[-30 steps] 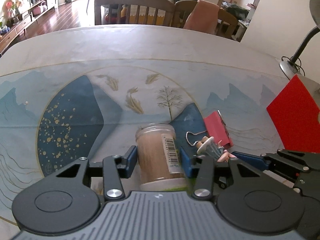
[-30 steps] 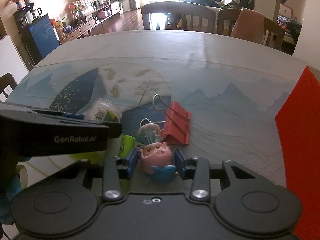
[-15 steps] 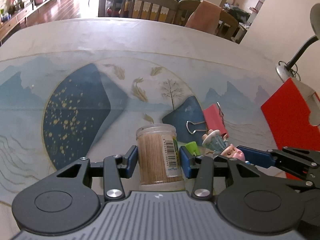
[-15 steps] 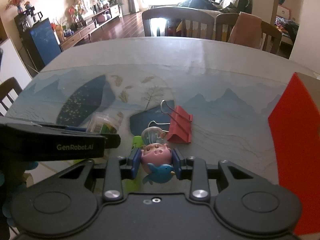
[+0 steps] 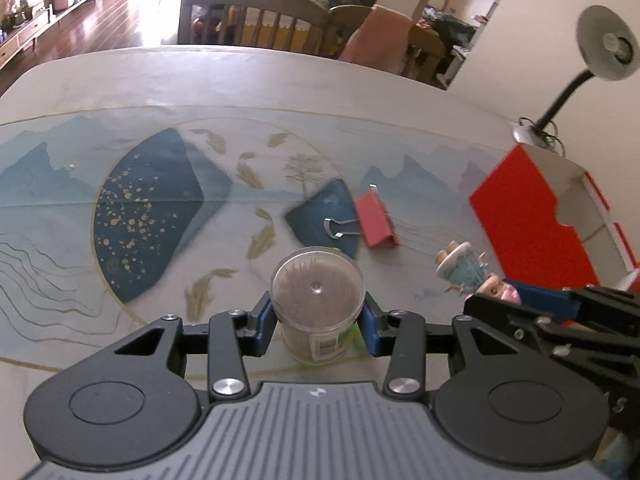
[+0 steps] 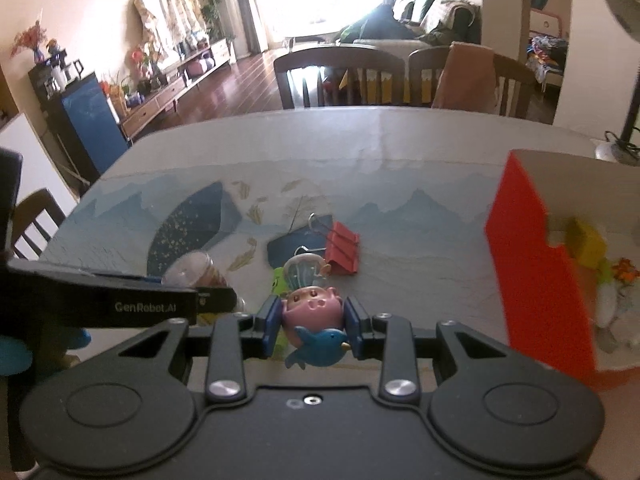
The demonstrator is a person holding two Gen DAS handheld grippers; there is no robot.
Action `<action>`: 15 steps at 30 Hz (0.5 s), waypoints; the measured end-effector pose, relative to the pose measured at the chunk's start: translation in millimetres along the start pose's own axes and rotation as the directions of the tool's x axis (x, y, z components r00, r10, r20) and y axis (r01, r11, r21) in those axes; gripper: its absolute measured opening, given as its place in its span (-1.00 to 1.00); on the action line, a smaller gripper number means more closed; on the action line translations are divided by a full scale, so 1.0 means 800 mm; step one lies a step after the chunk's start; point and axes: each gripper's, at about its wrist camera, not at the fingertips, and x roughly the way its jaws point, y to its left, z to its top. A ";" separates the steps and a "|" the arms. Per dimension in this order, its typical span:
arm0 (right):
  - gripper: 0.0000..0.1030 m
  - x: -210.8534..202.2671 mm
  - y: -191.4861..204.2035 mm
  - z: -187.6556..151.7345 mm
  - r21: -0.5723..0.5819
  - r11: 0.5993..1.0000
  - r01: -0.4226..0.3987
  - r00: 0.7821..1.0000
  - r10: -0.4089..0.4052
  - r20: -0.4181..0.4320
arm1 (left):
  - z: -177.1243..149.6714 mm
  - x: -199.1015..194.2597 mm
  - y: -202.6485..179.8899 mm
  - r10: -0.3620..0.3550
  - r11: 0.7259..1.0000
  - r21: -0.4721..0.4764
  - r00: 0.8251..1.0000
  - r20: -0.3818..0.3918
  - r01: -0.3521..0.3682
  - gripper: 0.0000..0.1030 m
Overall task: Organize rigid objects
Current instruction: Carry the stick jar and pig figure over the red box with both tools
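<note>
**Both hands are full and off the table**

Your left gripper squeezes a clear jar of toothpicks, and its blue pads are pressing in a bit more right now. You now look down on the round clear lid; a second ago you saw the jar's side and its barcode. The table has dropped away under it, so the jar is up in the air.

Your right gripper is shut tight on a pink pig toy with a blue bird on its front. A second ago the pads had not quite closed on it. Now the pig is pinched, and it looks lifted too.

Left lying on the table are a red binder clip, a little glassy dome toy and something green just beside it.

To your right stands the red box, open on top, with a yellow block and other small things inside. I think the pig goes there next, and the jar too. Mind the two grippers; they are close together.
</note>
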 end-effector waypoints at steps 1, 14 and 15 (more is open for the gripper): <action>-0.37 -0.007 -0.002 0.000 0.004 1.000 0.001 1.000 -0.001 0.006 | -0.001 -0.004 -0.003 -0.008 1.000 0.003 1.000 0.002 0.008 -0.18; -0.37 -0.086 -0.060 0.008 0.055 0.997 0.057 0.993 -0.062 0.099 | 0.018 -0.060 -0.093 -0.149 0.984 0.105 0.987 0.066 0.142 -0.18; -0.37 -0.090 -0.067 0.008 0.060 0.996 0.062 0.992 -0.068 0.106 | 0.020 -0.063 -0.102 -0.159 0.982 0.117 0.985 0.071 0.151 -0.18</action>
